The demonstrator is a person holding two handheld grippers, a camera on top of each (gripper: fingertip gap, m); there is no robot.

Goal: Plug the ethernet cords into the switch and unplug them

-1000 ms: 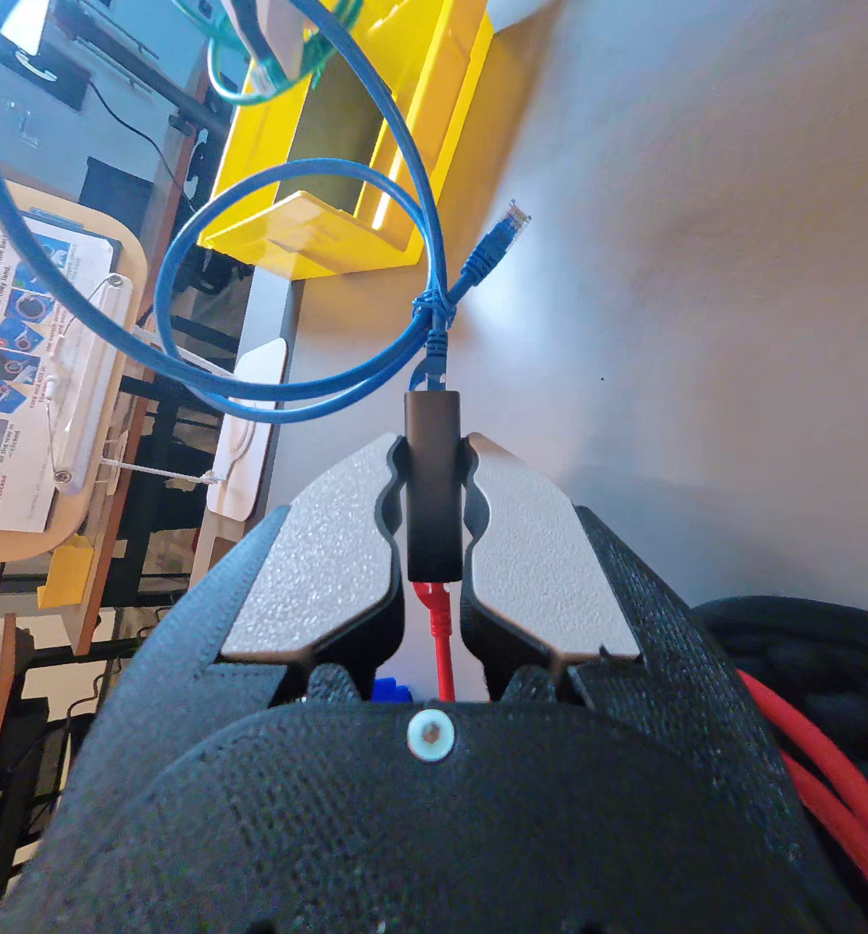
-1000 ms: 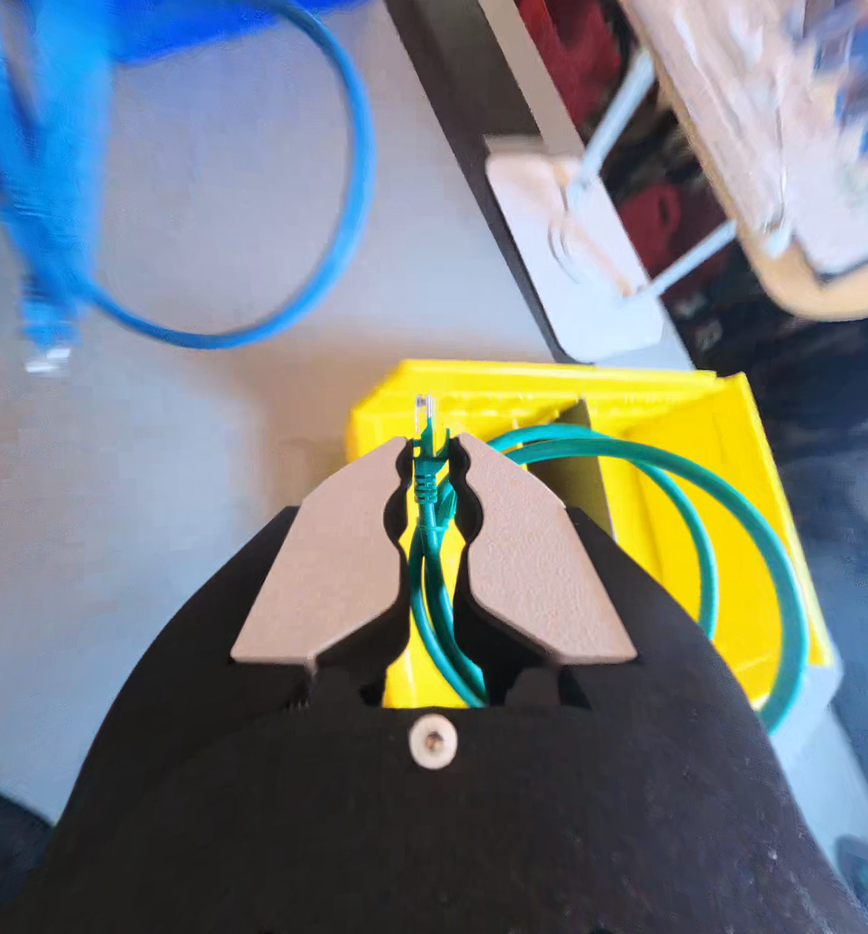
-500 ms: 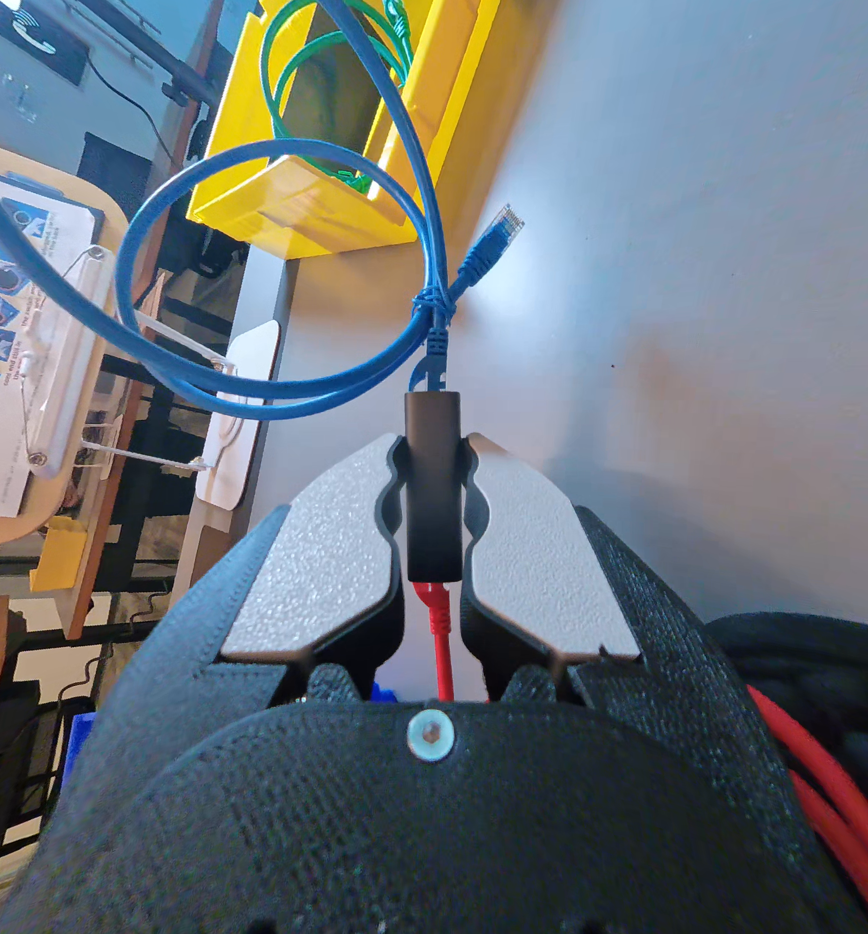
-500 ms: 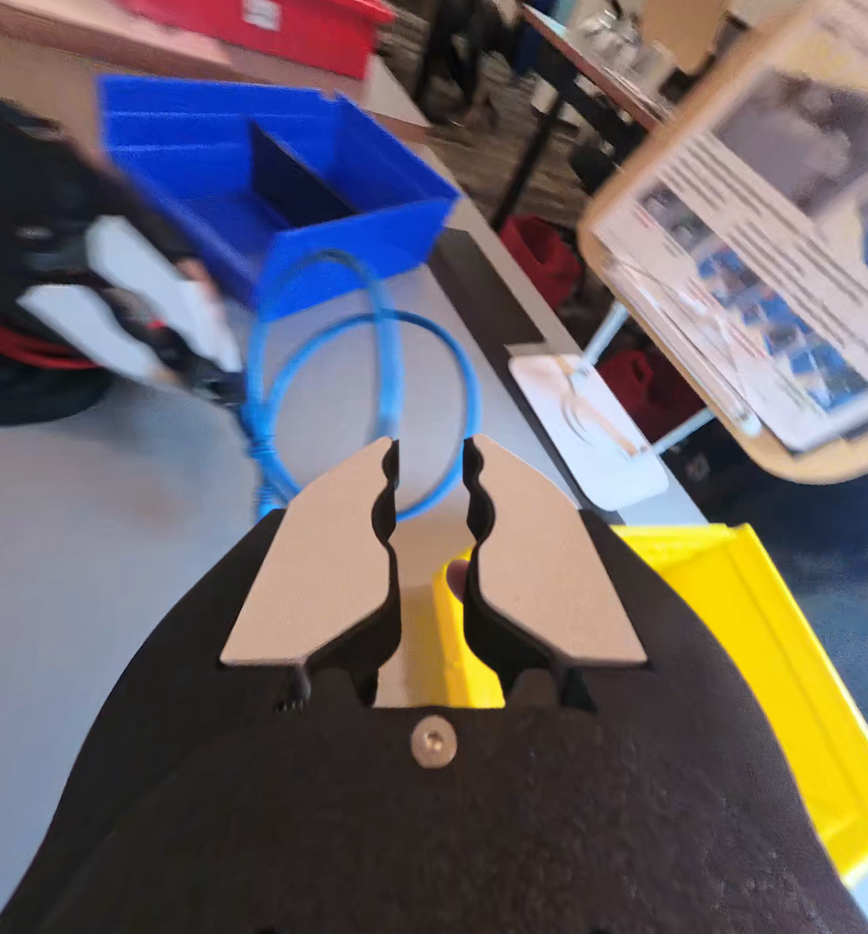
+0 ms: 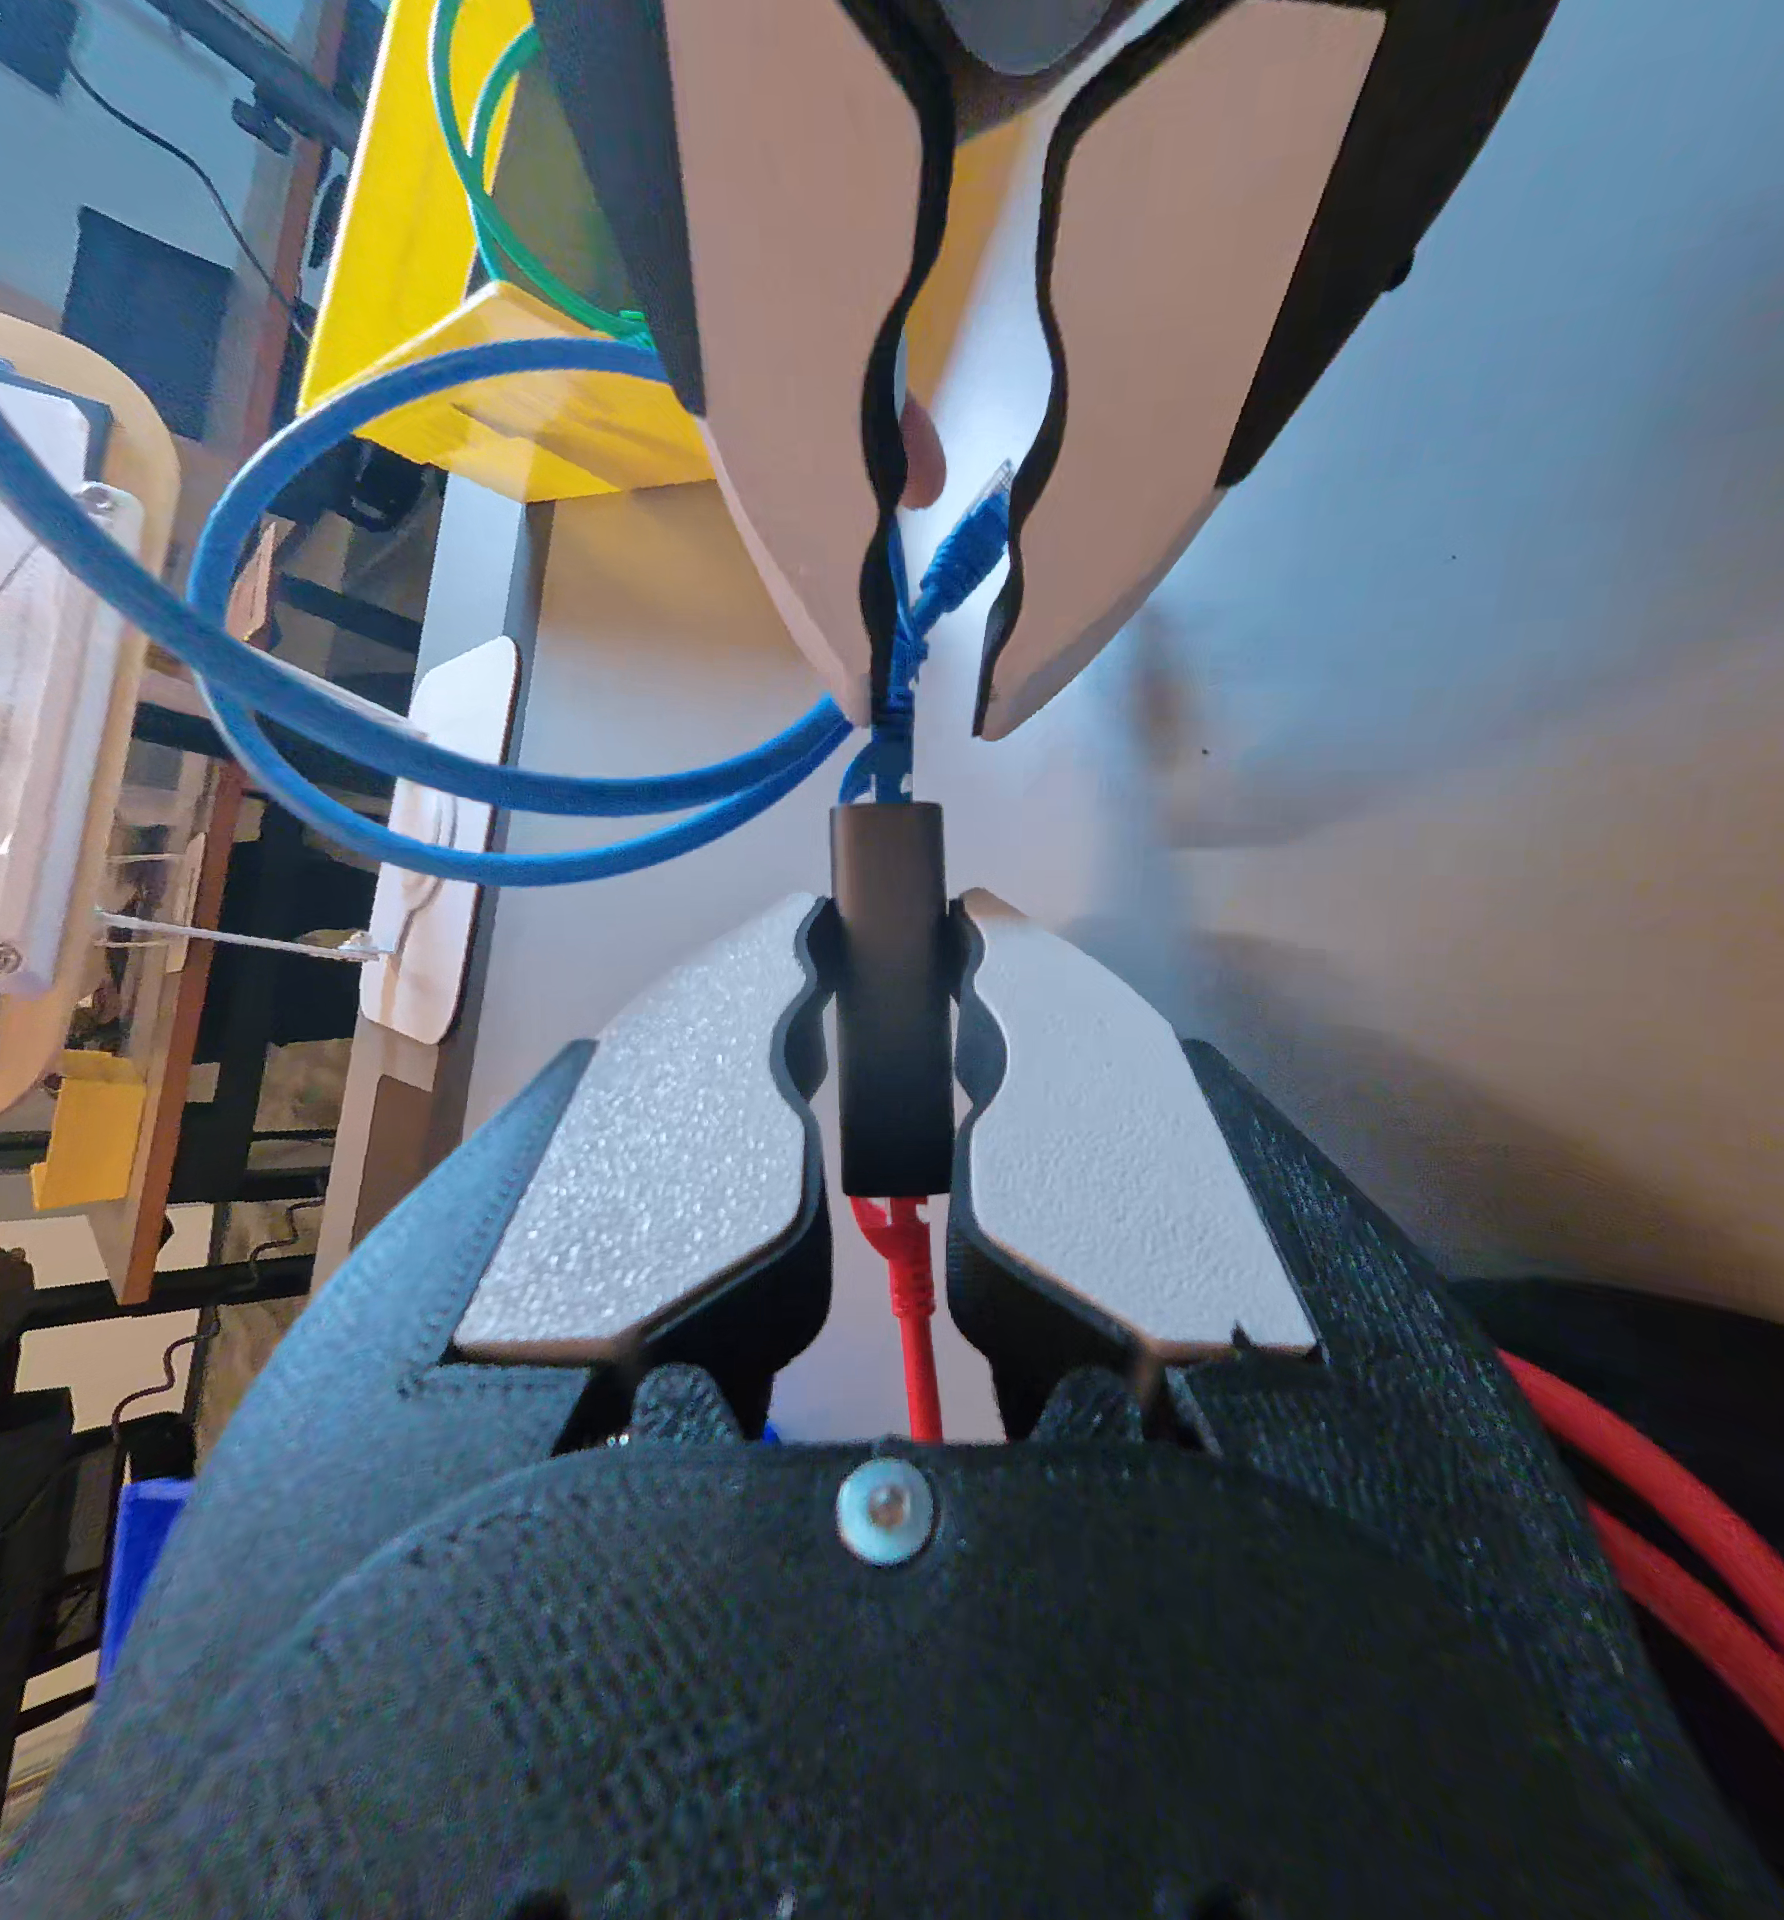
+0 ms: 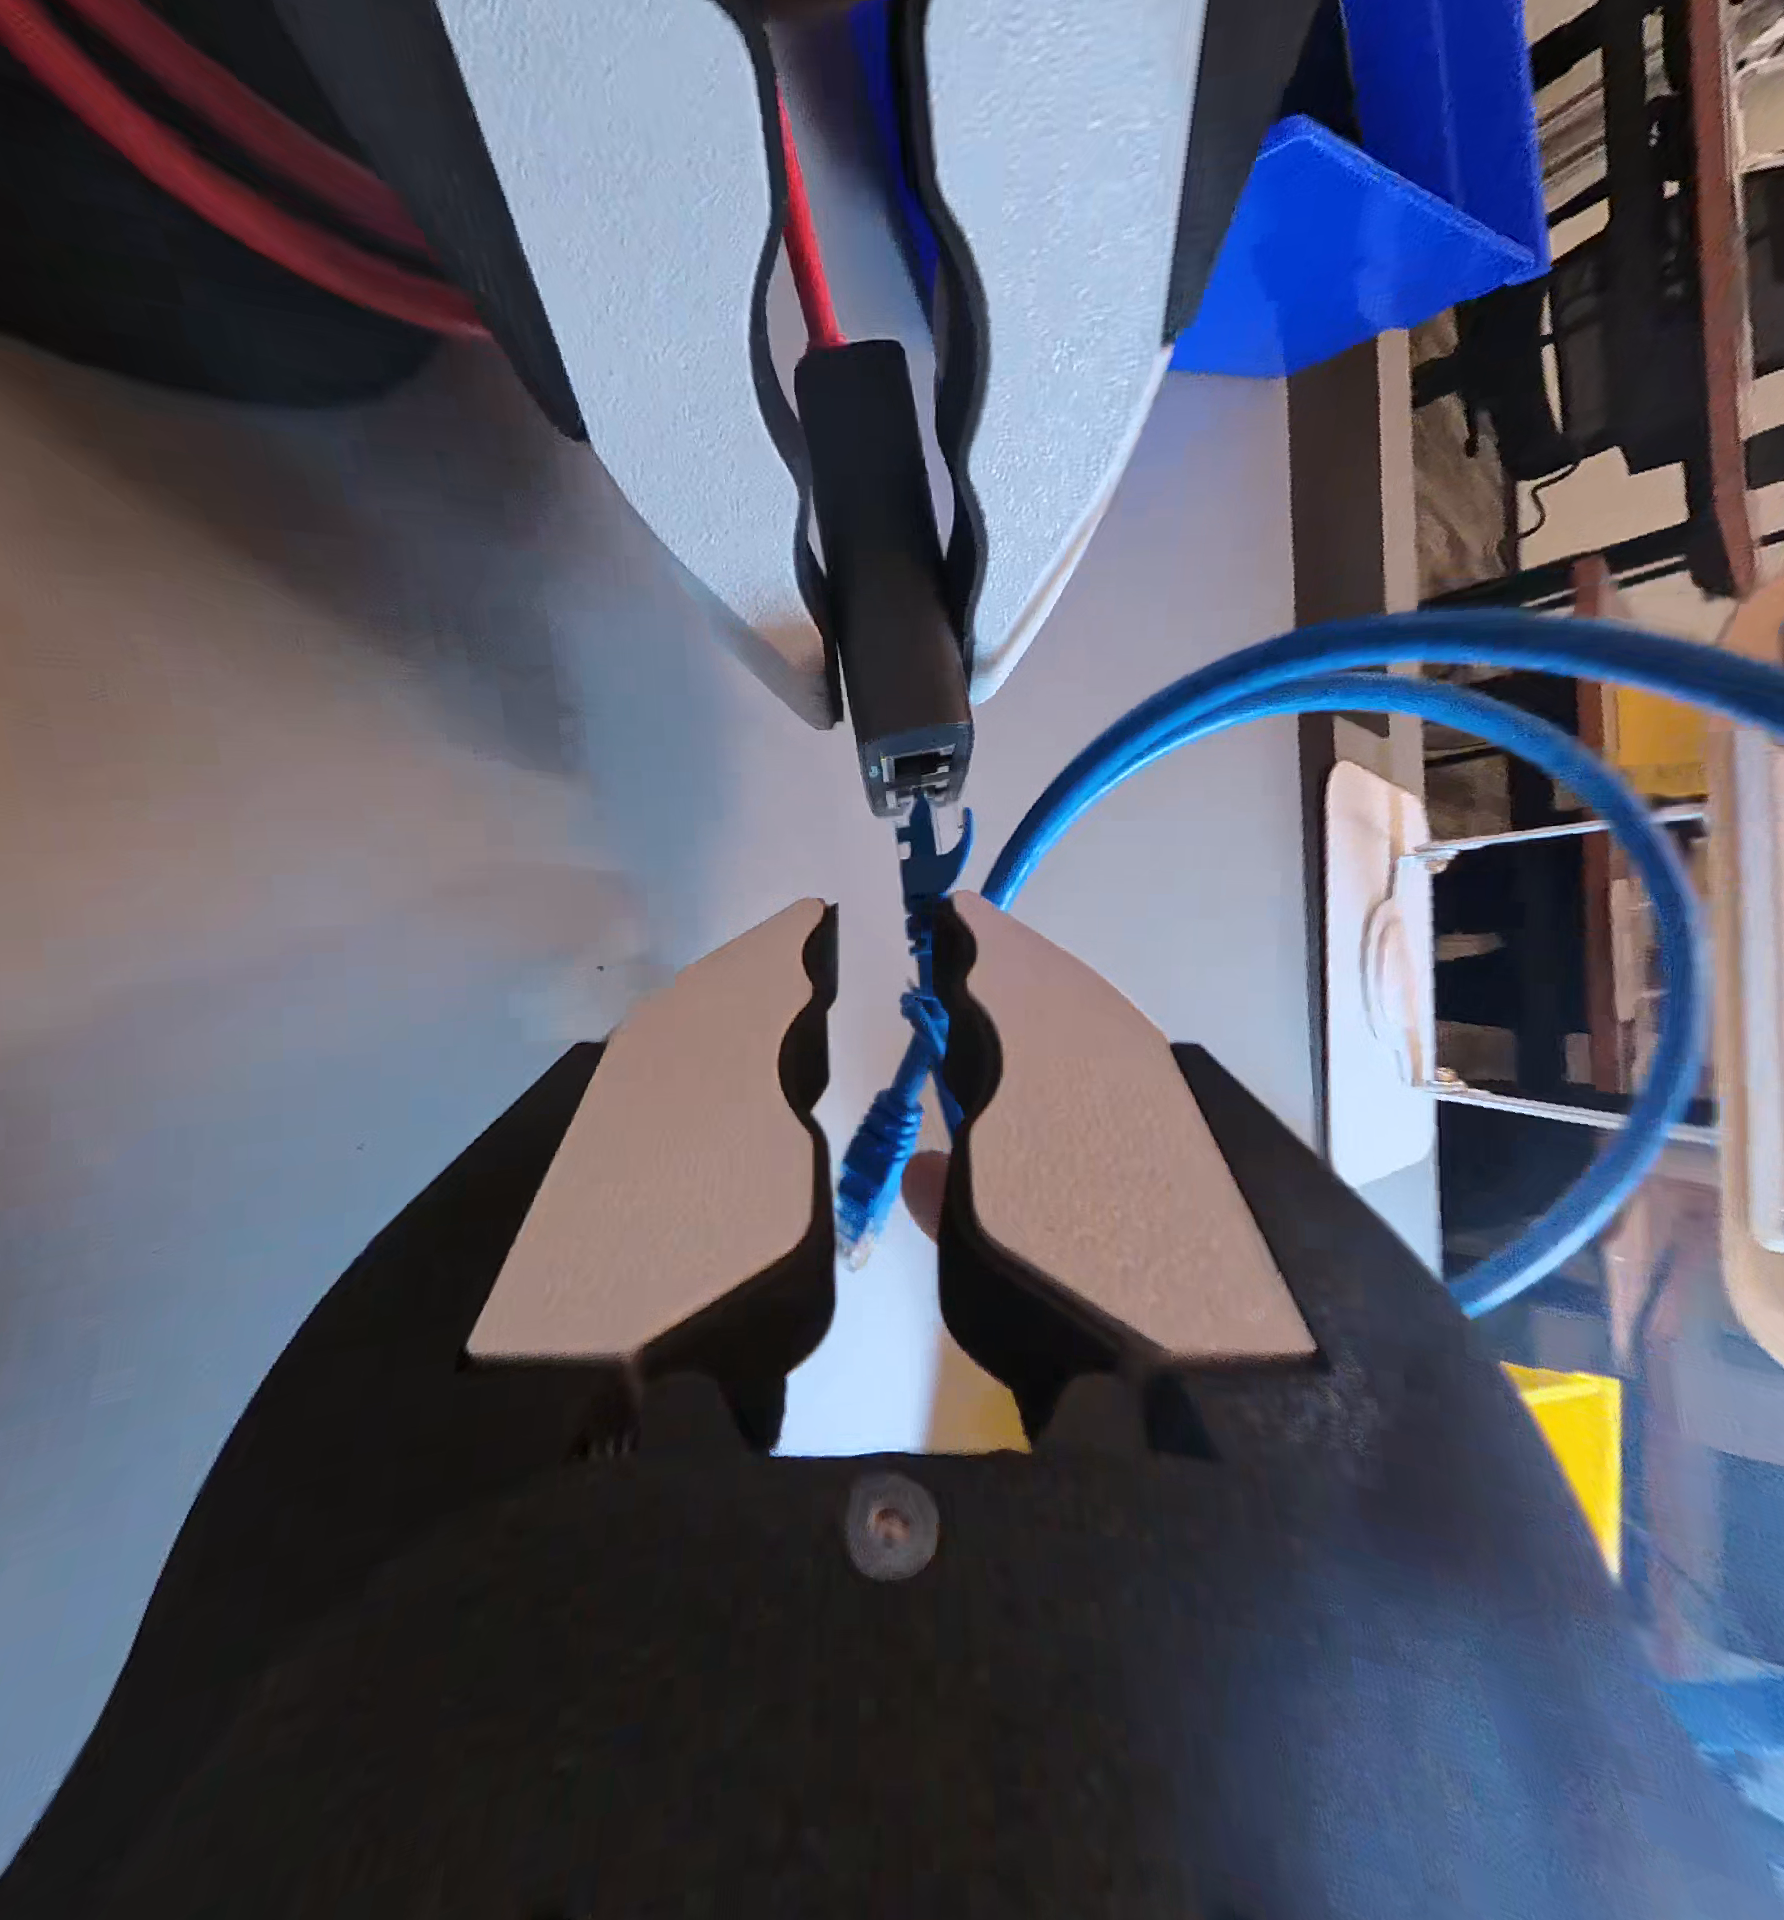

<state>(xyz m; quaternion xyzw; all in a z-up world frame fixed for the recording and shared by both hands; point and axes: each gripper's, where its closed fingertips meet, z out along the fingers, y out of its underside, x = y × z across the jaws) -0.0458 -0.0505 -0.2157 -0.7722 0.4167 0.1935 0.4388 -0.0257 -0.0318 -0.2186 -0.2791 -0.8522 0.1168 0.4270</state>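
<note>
While our left gripper clamps the small black switch above the table, our right gripper gapes around the light, floppy blue ethernet cord plugged into it; we judge the stiff boot behind the plug the best hold.

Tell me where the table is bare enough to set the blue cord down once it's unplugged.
Bare grey table lies on the side away from the yellow bin, beyond the red cord loops. Crowded: the middle, where the left gripper holds the black switch facing the open right gripper, and the table-edge side, filled by the blue cord loops and bin.
</note>
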